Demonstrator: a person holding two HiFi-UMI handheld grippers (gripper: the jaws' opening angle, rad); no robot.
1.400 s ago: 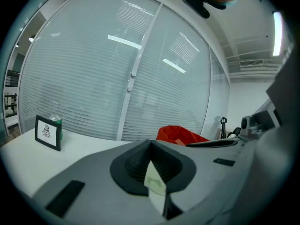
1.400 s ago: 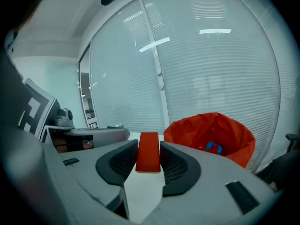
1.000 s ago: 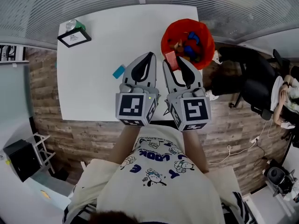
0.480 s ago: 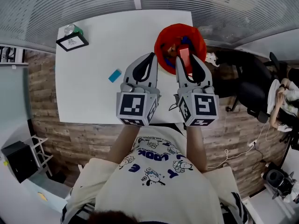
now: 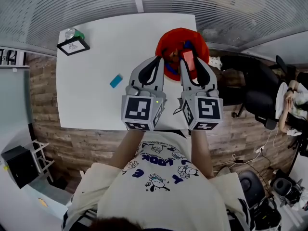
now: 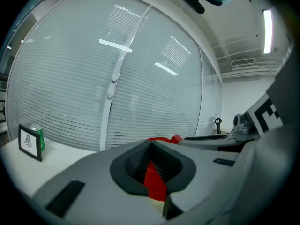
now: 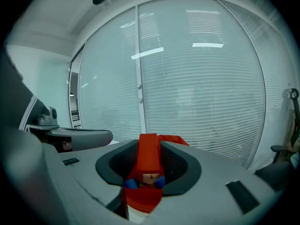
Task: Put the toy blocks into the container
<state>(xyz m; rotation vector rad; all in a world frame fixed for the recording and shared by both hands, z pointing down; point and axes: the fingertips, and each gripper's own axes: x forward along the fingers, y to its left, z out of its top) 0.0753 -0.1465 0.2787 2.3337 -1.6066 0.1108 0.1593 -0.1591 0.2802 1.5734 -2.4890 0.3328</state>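
Observation:
My right gripper [image 5: 189,59] [image 7: 149,150] is shut on a red toy block [image 5: 188,60] [image 7: 148,159] and holds it over the red container [image 5: 176,36] [image 7: 143,197] at the table's far right edge. Blue and other blocks [image 7: 131,184] lie inside the container. My left gripper [image 5: 157,59] [image 6: 151,146] hovers just left of the container with its jaws shut and nothing in them; red container [image 6: 156,184] shows below them. A light blue block [image 5: 116,81] lies flat on the white table [image 5: 106,47], left of the left gripper.
A green can [image 5: 72,33] and a small framed card [image 5: 73,45] [image 6: 28,142] stand at the table's far left corner. A black office chair [image 5: 252,88] and a seated person [image 5: 292,100] are off the table's right side. Window blinds run behind the table.
My right gripper has carried the red block from the container's near rim to above its inside. The left gripper stayed beside it, still shut.

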